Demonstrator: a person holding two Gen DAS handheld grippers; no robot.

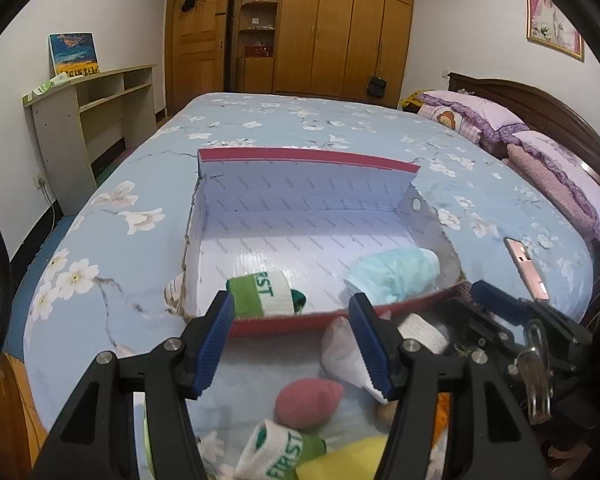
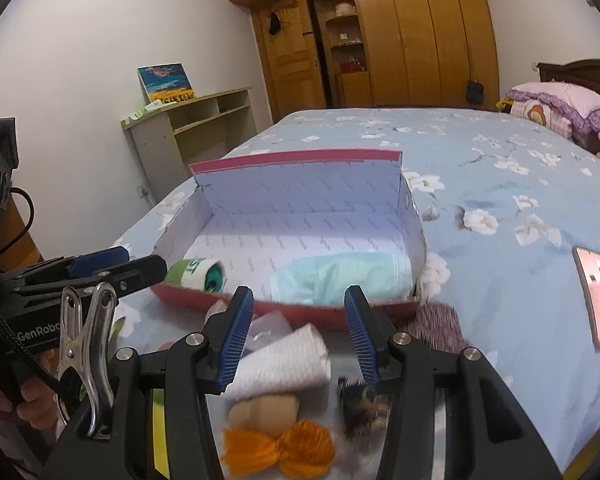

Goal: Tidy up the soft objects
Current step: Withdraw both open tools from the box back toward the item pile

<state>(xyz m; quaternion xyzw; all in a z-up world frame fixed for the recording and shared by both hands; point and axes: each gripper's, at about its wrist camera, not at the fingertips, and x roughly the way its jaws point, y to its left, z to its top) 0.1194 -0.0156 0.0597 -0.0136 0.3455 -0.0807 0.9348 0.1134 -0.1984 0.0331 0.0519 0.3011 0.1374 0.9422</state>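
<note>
Left wrist view: the left gripper (image 1: 292,320) is released, with nothing between its jaws. Directly ahead, the open box (image 1: 300,184) holds a green-and-white sock roll (image 1: 264,294) and a light-blue roll (image 1: 392,276). Below the fingers lies a pink roll (image 1: 306,402).

Right wrist view: the right gripper (image 2: 300,322) is released and empty. A white roll (image 2: 284,360) lies just beneath it, before the box (image 2: 296,184).

A home bedroom: a wide bed (image 1: 300,128) under a blue flowered sheet, frilled pink pillows (image 1: 480,116) at a dark headboard (image 1: 540,100), a tall wooden wardrobe (image 1: 340,28) and a door (image 1: 196,40).
</note>
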